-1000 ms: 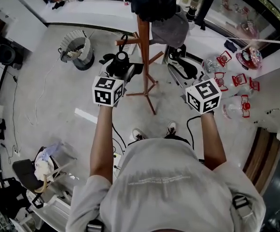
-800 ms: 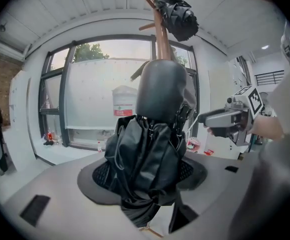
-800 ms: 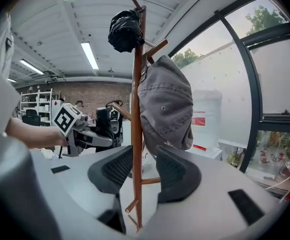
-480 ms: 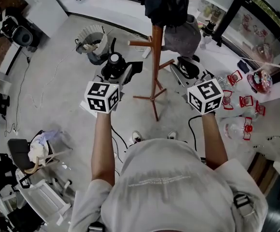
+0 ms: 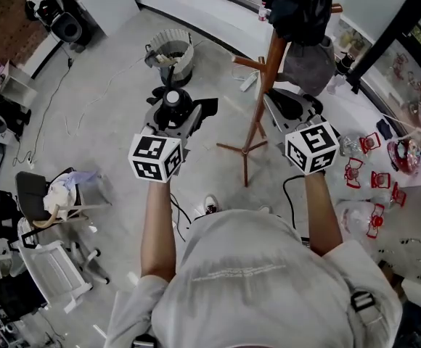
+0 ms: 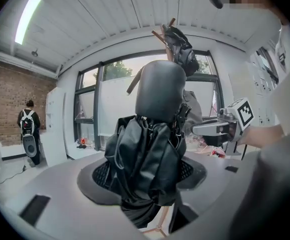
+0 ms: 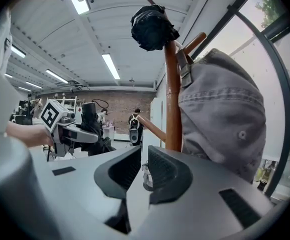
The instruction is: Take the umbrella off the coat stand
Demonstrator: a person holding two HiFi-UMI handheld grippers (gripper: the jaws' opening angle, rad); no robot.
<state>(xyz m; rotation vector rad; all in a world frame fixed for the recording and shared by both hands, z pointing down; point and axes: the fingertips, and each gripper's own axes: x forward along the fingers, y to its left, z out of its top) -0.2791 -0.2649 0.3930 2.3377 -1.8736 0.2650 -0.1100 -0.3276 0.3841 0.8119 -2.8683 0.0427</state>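
The folded black umbrella (image 6: 152,149) is off its peg, left of the coat stand (image 5: 258,114) and well clear of it, held upright with its rounded handle on top. The left gripper (image 6: 145,176) is clamped on the bunched fabric of the canopy rather than on the handle. The right gripper (image 7: 142,166) sits just beside the stand's pole, its jaws having just been closing to a narrow slit with nothing between them.

The likeliest trouble is the umbrella sliding down through the grip, since soft, slack cloth gives the pads little to bite on. A loose fold could also unfurl and drag. On the other side, a careless swing of the right gripper could knock the grey cap (image 7: 220,114) hanging from the stand, or rock the stand itself.

A second earlier, the stand rises between the two grippers, with the umbrella close against its pole. Now both grippers lie to its left and nearer side, and the umbrella is carried away from it.
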